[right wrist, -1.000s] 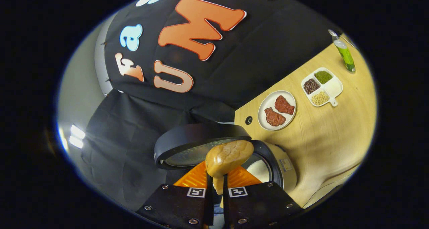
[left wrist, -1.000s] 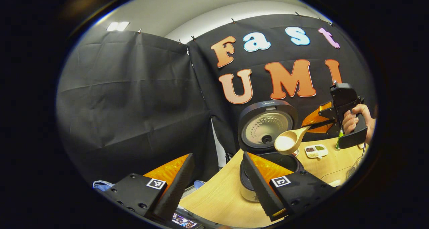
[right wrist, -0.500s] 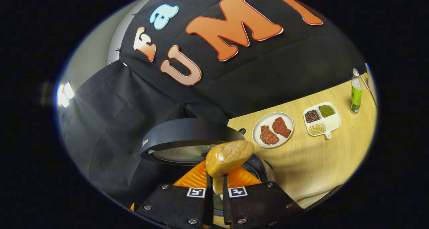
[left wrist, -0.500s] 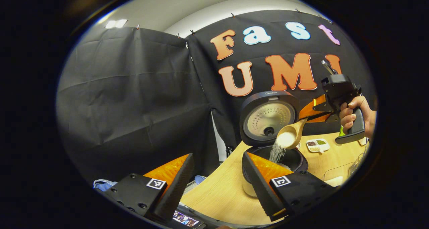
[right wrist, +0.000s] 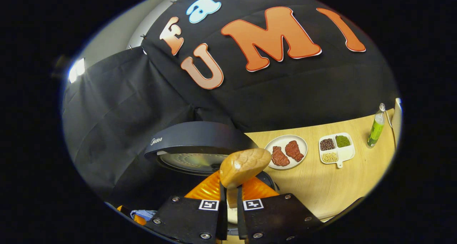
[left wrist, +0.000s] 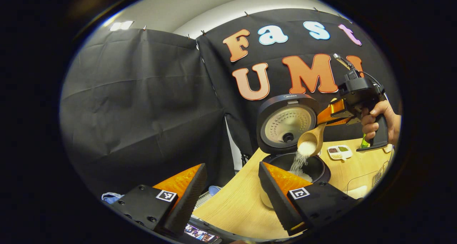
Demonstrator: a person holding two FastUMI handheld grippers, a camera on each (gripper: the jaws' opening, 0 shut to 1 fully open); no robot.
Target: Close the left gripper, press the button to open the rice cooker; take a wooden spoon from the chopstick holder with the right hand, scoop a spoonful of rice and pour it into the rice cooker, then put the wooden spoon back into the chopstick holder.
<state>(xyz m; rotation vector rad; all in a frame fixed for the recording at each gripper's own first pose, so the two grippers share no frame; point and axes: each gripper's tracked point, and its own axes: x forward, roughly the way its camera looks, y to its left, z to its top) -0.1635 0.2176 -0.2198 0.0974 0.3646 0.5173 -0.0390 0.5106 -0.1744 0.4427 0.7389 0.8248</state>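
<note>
Currently R tongs (right wrist: pixel 229 201) clench wooden spoon (left wrist: pixel 311 142), tipping rice into rice cooker (left wrist: pixel 303 165). Keep bowl over pot centre, roll wrist slowly. L tongs (left wrist: pixel 228 194) released, idle.

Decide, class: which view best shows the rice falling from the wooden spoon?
The left gripper view: rice streams from the tilted wooden spoon into the rice cooker. The right gripper view gives the spoon's back.

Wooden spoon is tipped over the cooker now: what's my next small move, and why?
Probably hold the tilt briefly: rice is falling from the wooden spoon in the right tool into the open rice cooker, and some remains in the bowl.
</note>
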